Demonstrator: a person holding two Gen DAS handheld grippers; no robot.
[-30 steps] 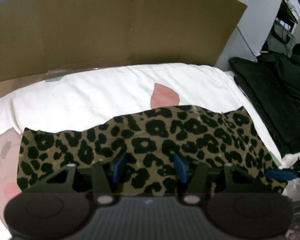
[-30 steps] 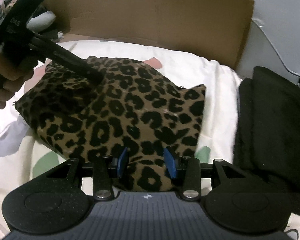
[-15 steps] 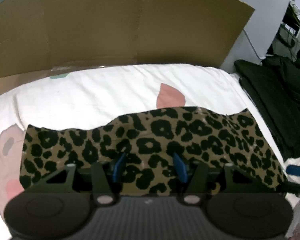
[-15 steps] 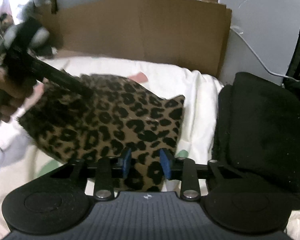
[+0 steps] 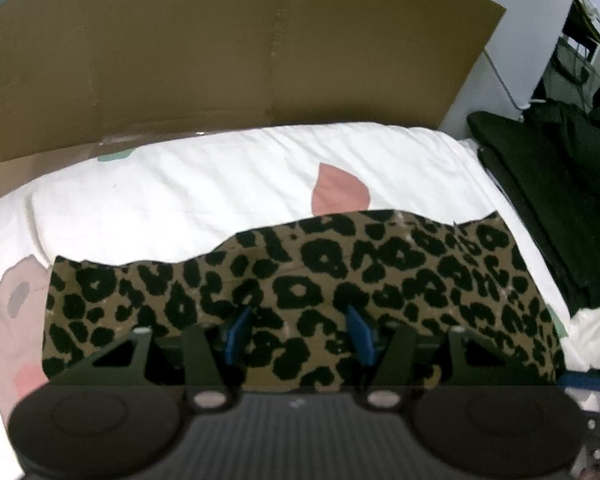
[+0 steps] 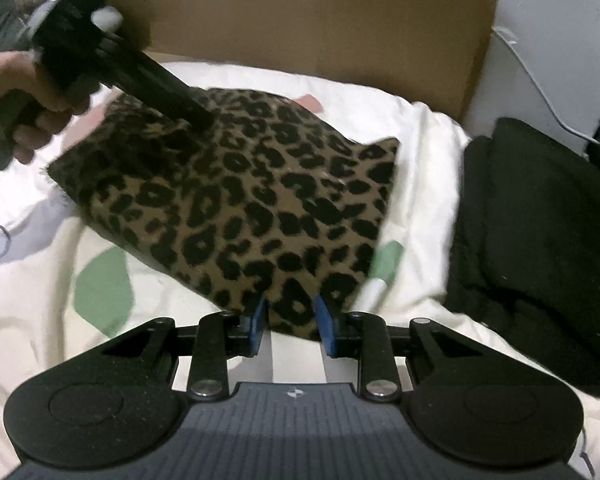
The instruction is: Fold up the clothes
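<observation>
White bedding [image 5: 228,184] with pink and green patches covered the bed, and a tall sheet of brown cardboard [image 5: 228,52] stood along its far side. To the right lay a heap of dark clothing [image 6: 540,216], its far end cut off by the frame edge in both views.

On the bedding lay the leopard-print garment [image 5: 340,272], folded into a broad band. Its near edge was hidden behind the left gripper [image 5: 298,330], so how far it reached toward the camera could not be made out. That gripper's blue fingers [image 5: 236,332] stood well apart over the print, clamping nothing that could be seen; whether the tips touched the cloth could not be told.

In the right wrist view the right gripper [image 6: 290,322] sat at the garment's near corner, with the cloth between its blue pads [image 6: 324,322]. The pads stood close on either side of the corner, but whether they actually pressed it could not be told; motion blur softened the cloth's edges. At far left a hand [image 6: 40,96] held the other gripper's black body, whose fingers reached onto the garment's far part with their tips lost against the dark spots.
</observation>
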